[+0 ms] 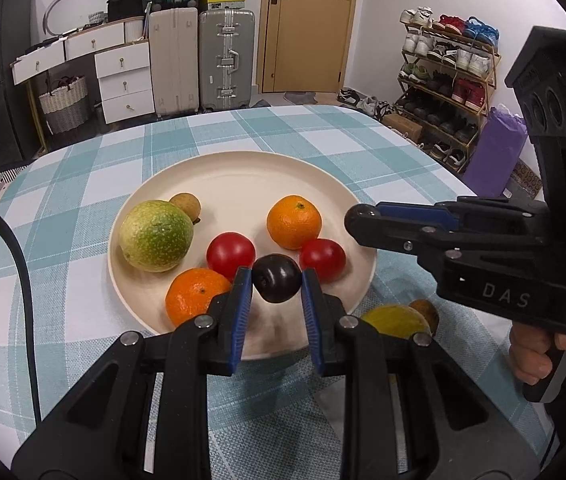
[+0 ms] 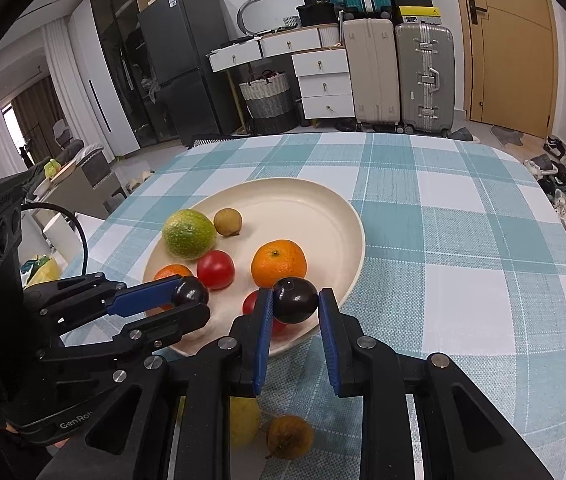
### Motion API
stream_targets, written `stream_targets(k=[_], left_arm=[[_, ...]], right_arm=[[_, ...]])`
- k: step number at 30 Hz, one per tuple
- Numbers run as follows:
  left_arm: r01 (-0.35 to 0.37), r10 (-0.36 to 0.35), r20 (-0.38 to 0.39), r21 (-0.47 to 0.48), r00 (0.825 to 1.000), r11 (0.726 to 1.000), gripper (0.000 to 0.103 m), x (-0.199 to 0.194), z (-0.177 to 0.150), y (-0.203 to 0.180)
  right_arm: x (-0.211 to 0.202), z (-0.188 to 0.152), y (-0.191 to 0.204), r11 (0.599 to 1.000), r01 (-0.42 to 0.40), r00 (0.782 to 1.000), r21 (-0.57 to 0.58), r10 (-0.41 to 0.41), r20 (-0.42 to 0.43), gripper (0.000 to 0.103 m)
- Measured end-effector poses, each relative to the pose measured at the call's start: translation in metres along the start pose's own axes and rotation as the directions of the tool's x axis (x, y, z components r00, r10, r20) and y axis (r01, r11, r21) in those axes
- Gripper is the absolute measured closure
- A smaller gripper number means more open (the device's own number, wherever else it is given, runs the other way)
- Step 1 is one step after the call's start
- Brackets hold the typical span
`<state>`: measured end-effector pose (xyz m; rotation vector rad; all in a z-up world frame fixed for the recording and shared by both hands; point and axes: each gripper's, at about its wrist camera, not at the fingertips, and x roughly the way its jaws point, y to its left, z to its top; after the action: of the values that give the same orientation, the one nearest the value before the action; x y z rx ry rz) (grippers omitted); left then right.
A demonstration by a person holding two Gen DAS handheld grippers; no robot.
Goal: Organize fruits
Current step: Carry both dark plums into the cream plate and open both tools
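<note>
A cream plate point(image 1: 227, 176) point(image 2: 323, 208) on the checked table holds a green-yellow fruit point(image 1: 155, 235) point(image 2: 189, 234), a small brown fruit point(image 1: 185, 205) point(image 2: 227, 221), two oranges point(image 1: 294, 222) point(image 1: 195, 296) point(image 2: 279, 263), and two red tomatoes point(image 1: 231, 254) point(image 1: 322, 259) point(image 2: 215, 269). My left gripper point(image 1: 277, 280) point(image 2: 187, 294) is shut on a dark plum point(image 1: 276, 283) point(image 2: 190, 291) over the plate's near side. My right gripper point(image 2: 295, 300) point(image 1: 359, 216) is shut on a second dark plum point(image 2: 296, 300) over the plate's near right rim.
A yellow fruit point(image 1: 395, 322) point(image 2: 243, 420) and a brown fruit point(image 1: 425, 312) point(image 2: 289, 436) lie on the cloth near the plate's front edge. Suitcases point(image 1: 225, 60), white drawers point(image 1: 125, 80), a door and a shoe rack point(image 1: 447, 80) stand beyond the table.
</note>
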<state>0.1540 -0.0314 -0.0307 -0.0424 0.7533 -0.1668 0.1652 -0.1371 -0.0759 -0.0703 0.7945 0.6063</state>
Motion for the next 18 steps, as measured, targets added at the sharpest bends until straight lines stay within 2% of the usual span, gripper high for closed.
stream_targets(k=[12,15,18], left_arm=[[0.001,-0.001,-0.009,-0.015,1.000,1.000,0.081,0.0012,-0.0016,0.0033],[-0.001,0.001,-0.004,-0.013,1.000,1.000,0.081,-0.0015,-0.0015,0.0034],[0.005,-0.005,0.002,-0.015,1.000,1.000,0.080,-0.0048,-0.0009,0.0049]], right_arm=[[0.0072,-0.0014,0.0004,0.999,0.040,0.999,-0.005,-0.040,-0.034,0.079],[0.0053,-0.0012,-0.0009,0.999,0.047,0.998,0.005,-0.047,-0.041,0.076],[-0.0018,-0.0001,-0.0021,0.998,0.055,0.998,0.010,-0.055,-0.024,0.075]])
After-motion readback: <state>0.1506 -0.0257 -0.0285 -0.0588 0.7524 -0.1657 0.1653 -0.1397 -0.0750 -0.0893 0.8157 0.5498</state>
